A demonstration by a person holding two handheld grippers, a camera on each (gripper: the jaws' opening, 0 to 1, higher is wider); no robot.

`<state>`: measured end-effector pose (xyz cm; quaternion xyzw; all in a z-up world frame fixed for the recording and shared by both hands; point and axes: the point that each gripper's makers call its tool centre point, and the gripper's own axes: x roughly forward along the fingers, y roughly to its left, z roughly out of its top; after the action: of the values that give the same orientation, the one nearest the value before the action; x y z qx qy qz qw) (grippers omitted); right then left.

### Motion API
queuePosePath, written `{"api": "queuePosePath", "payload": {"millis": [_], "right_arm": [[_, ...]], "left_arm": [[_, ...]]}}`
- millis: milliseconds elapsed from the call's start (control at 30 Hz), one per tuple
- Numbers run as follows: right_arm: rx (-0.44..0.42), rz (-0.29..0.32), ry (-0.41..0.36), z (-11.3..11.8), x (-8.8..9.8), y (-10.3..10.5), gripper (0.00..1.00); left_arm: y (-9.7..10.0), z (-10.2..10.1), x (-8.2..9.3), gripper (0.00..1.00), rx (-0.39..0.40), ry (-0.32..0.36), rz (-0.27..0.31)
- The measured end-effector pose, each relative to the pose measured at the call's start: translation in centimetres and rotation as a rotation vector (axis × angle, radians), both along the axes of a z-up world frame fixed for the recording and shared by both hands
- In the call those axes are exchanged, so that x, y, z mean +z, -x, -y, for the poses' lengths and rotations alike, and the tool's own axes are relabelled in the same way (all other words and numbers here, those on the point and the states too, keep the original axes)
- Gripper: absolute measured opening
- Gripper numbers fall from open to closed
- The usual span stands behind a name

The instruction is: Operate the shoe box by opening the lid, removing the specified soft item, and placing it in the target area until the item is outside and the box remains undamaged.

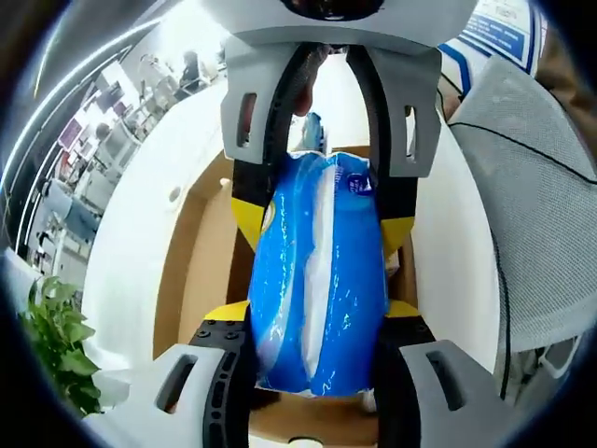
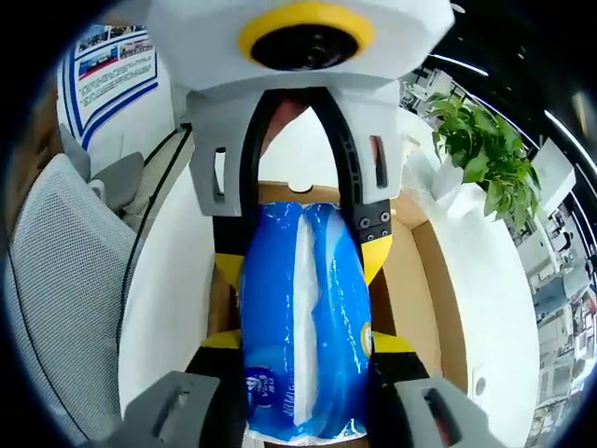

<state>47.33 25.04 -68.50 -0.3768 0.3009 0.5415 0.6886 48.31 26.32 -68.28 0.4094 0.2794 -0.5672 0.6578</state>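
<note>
Both grippers pinch the blue pack [image 1: 320, 280] from opposite ends: the left gripper [image 1: 317, 322] and the right gripper [image 2: 300, 350] face each other along its long axis. The pack hangs above the open box [image 1: 201, 271], so its way out looks like sideways over the box wall to the table [image 2: 168, 308].

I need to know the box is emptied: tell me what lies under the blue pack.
Under the blue pack shows the open cardboard box, its bare brown floor beside the pack. Both grippers, left and right, clamp the pack. The floor straight beneath it is covered, so I cannot tell.
</note>
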Motion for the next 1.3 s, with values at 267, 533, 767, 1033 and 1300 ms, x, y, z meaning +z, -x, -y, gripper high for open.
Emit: {"api": "queuePosePath", "payload": {"millis": [267, 533, 767, 1033, 1300], "right_arm": [[-0.021, 0.012, -0.003, 1.9, 0.8, 1.4, 0.44], [-0.061, 0.013, -0.006, 4.3, 0.9, 2.7, 0.44], [-0.127, 0.02, -0.016, 6.6, 1.5, 3.7, 0.44], [-0.179, 0.012, -0.022, 9.1, 1.2, 5.4, 0.44], [-0.219, 0.008, -0.031, 11.0, 1.2, 6.3, 0.44]], "left_arm": [[1.3, 2.0, 0.9, 0.48, -0.031, 0.006, 0.012], [2.6, 4.5, 1.0, 0.48, -0.078, 0.005, 0.012], [3.3, 6.7, 1.5, 0.48, -0.127, 0.0, 0.025], [5.2, 9.3, 1.3, 0.48, -0.187, -0.002, 0.018], [6.2, 11.5, 1.3, 0.48, -0.237, -0.005, 0.013]]}}
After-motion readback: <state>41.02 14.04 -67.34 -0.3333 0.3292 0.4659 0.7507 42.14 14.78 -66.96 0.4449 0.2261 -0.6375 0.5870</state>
